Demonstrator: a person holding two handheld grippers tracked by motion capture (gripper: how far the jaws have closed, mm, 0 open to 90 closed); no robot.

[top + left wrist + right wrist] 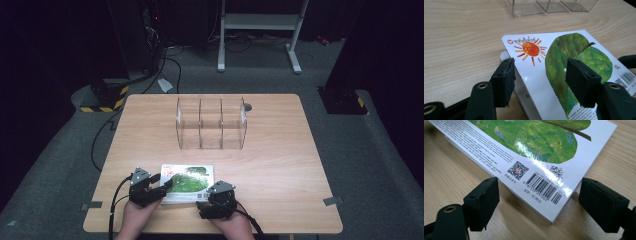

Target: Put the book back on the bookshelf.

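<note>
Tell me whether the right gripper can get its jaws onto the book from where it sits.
Probably yes. The right gripper sits open at the book's near barcode corner, bare table between; the left gripper straddles the opposite edge.

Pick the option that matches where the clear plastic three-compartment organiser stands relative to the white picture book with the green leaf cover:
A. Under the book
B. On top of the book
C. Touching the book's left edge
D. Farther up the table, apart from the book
D: in the high view the clear plastic three-compartment organiser stands beyond the white picture book, with bare wooden table between them.
</note>
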